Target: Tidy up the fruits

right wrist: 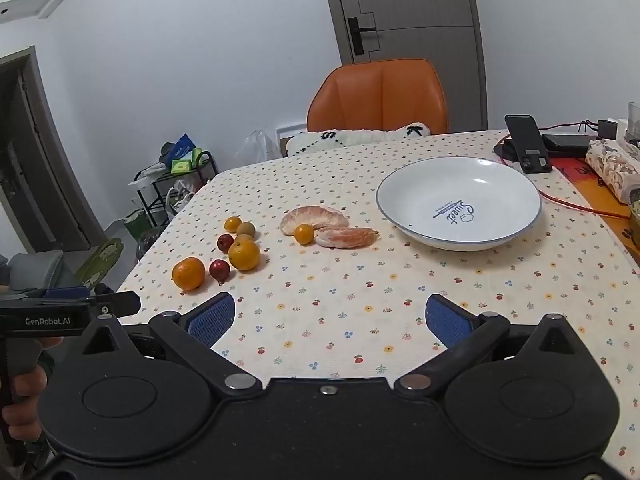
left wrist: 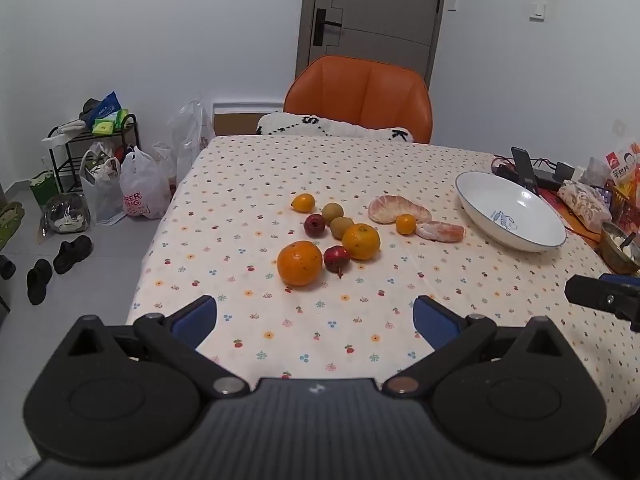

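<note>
Orange fruits (left wrist: 299,262) four, red fruits (left wrist: 336,259) two.

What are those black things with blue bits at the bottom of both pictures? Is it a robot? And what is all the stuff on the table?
It is no robot. A person holds one grabbing tool in each hand, and each has a small camera looking forward along its two blue fingers. One picture comes from the left tool, the other from the right tool. Both are open and hold nothing. In the right picture you can see the hand that holds the left tool. On the flowery tablecloth lie two oranges, two small red fruits, two brownish-green ones, two little yellow ones and two pieces of peeled citrus. Beside them stands an empty white bowl. An orange chair waits behind the table.
</note>
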